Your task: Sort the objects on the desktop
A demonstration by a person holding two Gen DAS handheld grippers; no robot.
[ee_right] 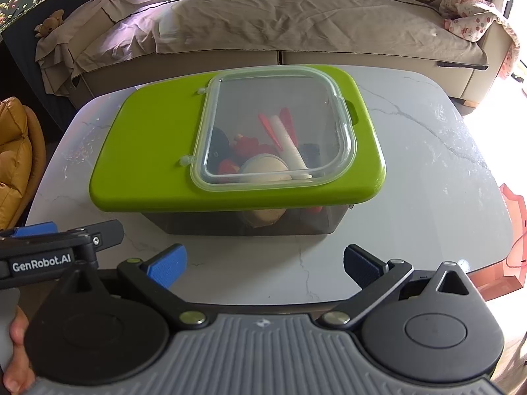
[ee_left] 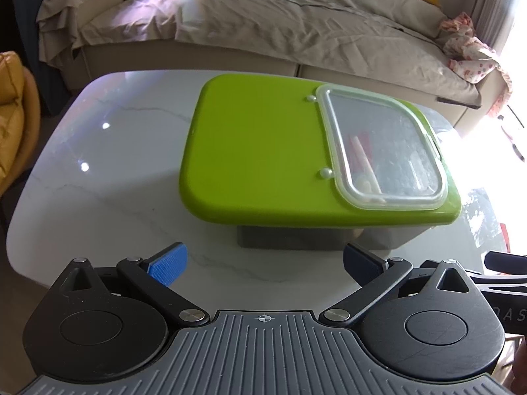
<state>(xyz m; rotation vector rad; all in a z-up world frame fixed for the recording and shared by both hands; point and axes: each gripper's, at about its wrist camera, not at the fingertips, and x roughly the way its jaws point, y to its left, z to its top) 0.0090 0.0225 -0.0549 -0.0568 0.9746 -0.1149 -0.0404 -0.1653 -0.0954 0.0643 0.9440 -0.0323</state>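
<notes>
Your left gripper and right gripper both hold their fingers spread, empty, near the closed green-lidded box on the tabletop.

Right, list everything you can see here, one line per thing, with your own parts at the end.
storage box: one, grey see-through, middle of the table.
lid: one, lime green, closed on the box.
clear flap: one, transparent, shut, set in the lid's right half.
toys in the box: several, red, cream and dark, seen through the flap; exact count unclear.
table: one, white marble-look, under the box.
sofa: one, covered by a beige sheet, behind the table.
spotted cloth: one, pink and white, right end of the sofa.
plush toy: one, tan, left end of the sofa.
left gripper: open, empty.
right gripper: open, empty.
</notes>
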